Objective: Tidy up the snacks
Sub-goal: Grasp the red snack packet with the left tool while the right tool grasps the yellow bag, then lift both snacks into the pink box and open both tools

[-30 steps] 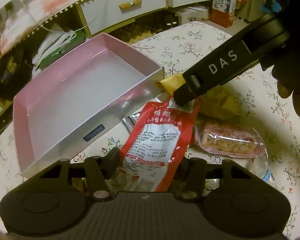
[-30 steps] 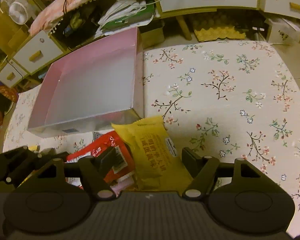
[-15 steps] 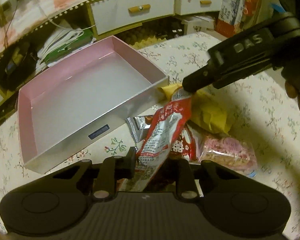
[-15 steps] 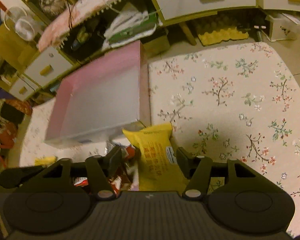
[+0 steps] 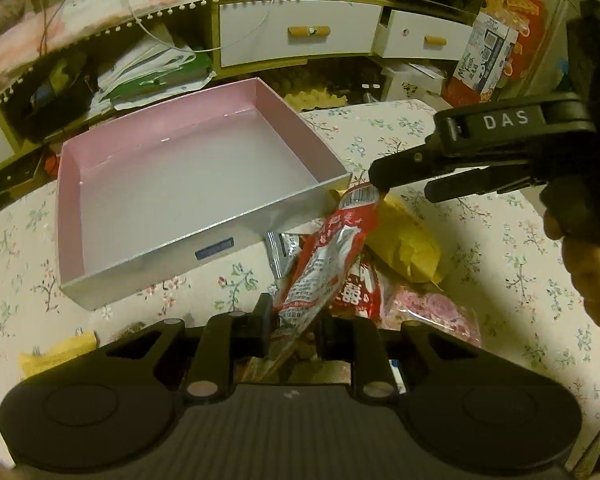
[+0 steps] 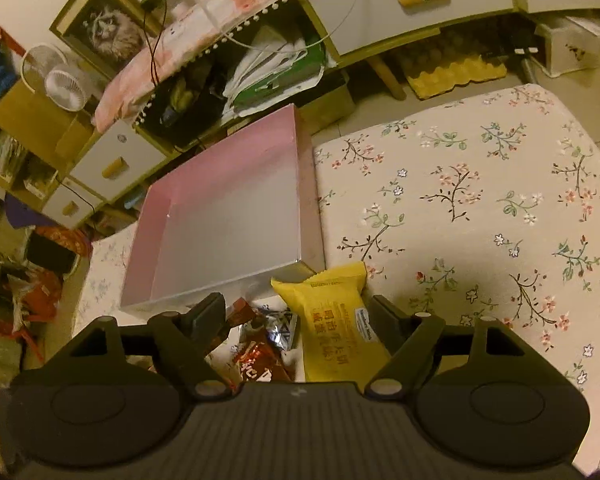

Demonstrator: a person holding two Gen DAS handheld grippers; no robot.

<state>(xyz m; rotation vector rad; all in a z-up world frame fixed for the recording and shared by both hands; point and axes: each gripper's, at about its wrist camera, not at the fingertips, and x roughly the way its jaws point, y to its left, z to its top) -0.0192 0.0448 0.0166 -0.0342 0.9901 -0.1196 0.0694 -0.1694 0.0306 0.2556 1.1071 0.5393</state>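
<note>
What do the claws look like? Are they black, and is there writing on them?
Yes, both are black. The left claw and the right claw each have a ribbed body with two rounded lobes, round discs, small silver pins and blocky fingers. Seen from the left wrist, the right claw has white letters "DAS" on its side. No cables or sleeves show; the hand is bare.

The lower end of the long red foil snack packet (image 5: 324, 256) disappears between the left gripper's black fingers (image 5: 260, 316). A pink clear-wrapped snack (image 5: 440, 312) and a silver foil sachet (image 5: 278, 248) lie partly buried under other packets. The yellow crinkled snack bag (image 6: 332, 324) runs behind the right gripper's body, its printed text too small to read.
</note>
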